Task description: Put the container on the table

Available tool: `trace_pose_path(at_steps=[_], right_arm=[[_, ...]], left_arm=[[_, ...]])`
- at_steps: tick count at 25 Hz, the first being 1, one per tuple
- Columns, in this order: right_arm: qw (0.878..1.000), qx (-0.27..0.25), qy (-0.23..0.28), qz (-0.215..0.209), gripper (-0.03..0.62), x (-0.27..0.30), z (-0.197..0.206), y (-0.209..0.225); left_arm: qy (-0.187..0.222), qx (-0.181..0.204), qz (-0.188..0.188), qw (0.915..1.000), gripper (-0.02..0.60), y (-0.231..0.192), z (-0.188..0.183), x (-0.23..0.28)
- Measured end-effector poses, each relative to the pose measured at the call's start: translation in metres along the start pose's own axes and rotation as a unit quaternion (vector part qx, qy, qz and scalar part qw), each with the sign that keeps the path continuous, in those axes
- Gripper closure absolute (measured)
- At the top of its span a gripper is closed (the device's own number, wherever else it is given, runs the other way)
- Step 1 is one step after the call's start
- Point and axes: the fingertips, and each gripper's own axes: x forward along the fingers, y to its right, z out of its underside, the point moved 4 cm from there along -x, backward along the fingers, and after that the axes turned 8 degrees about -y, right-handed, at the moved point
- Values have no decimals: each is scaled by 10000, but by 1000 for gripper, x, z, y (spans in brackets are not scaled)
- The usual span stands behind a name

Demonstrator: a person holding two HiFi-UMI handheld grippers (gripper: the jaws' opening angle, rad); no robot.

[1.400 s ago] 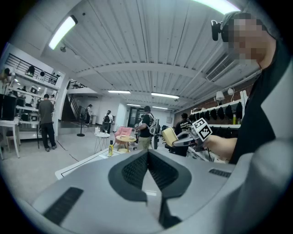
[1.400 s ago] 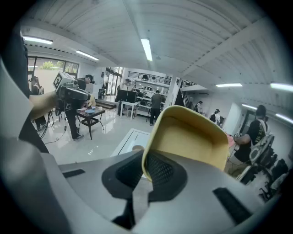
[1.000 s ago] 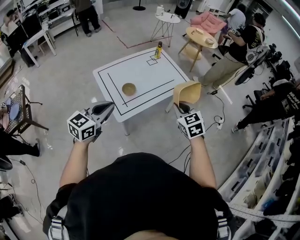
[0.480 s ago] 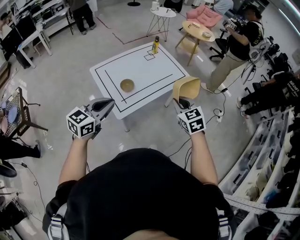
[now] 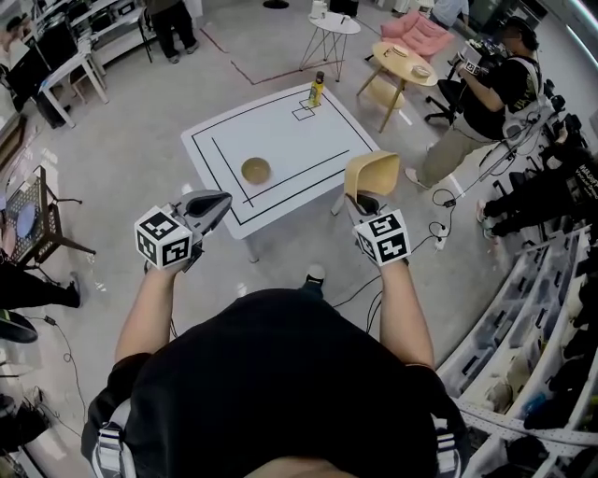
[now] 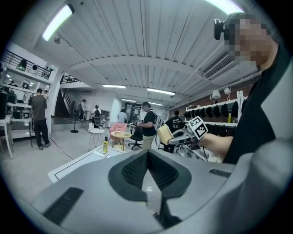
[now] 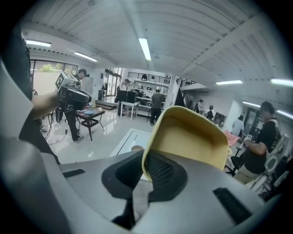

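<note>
Pale grey floor (image 5: pixel 121 159) fills a busy workshop, and at 12 o'clock from the person stands a low white table (image 5: pixel 290 140) marked with black lines. On it, toward its 7 o'clock part, sits a small tan bowl (image 5: pixel 255 170); at its 1 o'clock corner a yellow bottle (image 5: pixel 317 91) stands upright beside a small drawn square. Beyond the table, at roughly 1 o'clock, are two round side tables, one white (image 5: pixel 334 23), one wooden (image 5: pixel 404 63), and a person in a dark shirt (image 5: pixel 495 89) stands at 2 o'clock.

The right gripper (image 5: pixel 365 202) is held out in the air at about 1 o'clock from the person, clamped on the container (image 5: pixel 372 177). This is a tan, open tub with rounded corners. Its own view shows one jaw inside the tub and the other outside, pinching the near wall, with the opening turned toward the camera (so the tub is tipped on its side rather than upright). From the head view the container hangs just off the table's 4 o'clock edge and is not resting on the surface.

The left gripper (image 5: pixel 222 199) is at about 11 o'clock, near the table's 7 o'clock corner but apart from it. Its jaws are pressed together with nothing between them.
</note>
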Motion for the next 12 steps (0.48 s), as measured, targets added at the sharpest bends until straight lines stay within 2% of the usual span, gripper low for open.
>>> trace_pose_path(at_steps=[12], right_arm=[[9997,-194,8,-128,579,29,-6,47]], left_arm=[[-38,43,-73,10000,574,-15,-18,48]])
